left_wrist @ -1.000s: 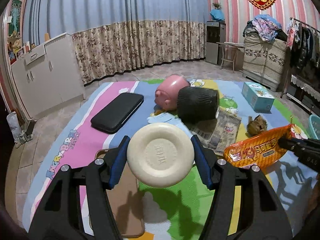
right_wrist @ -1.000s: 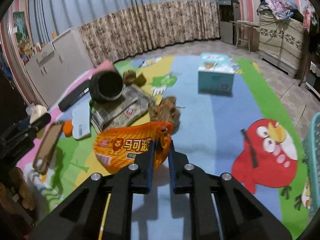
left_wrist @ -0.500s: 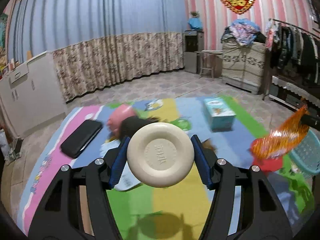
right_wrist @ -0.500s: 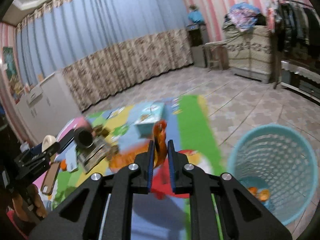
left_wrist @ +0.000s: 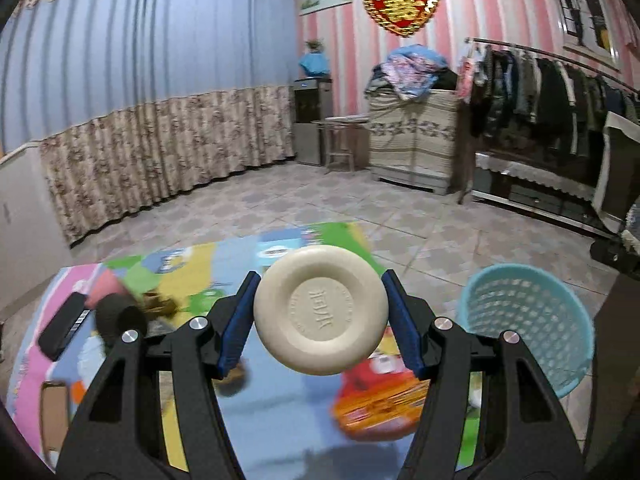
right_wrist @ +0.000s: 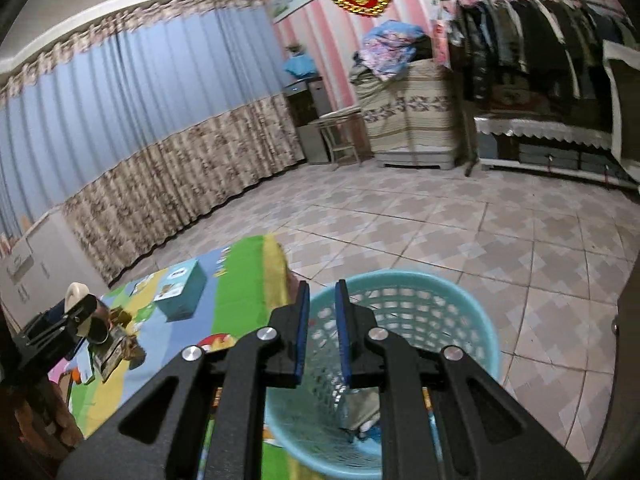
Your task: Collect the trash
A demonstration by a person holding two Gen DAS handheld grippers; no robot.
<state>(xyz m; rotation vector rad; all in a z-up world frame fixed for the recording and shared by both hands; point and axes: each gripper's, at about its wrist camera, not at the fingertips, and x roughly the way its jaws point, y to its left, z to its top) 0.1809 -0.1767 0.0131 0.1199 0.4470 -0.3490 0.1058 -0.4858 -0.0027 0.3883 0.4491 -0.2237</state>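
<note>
Progress partial: my left gripper (left_wrist: 320,309) clamps a disc (left_wrist: 320,320); the right gripper (right_wrist: 322,320) hangs over the basket (right_wrist: 440,296), nearly closed, hold untellable. Litter (right_wrist: 116,346) remains mid-mat (right_wrist: 240,280).

Cream disc (left_wrist: 321,310) is embossed "润水"; heart ornament (left_wrist: 401,3) shows "囍".

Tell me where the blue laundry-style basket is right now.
The blue basket stands on the tiled floor just off the play mat's edge, directly under the right claw; in the left wrist view it sits lower right.
</note>
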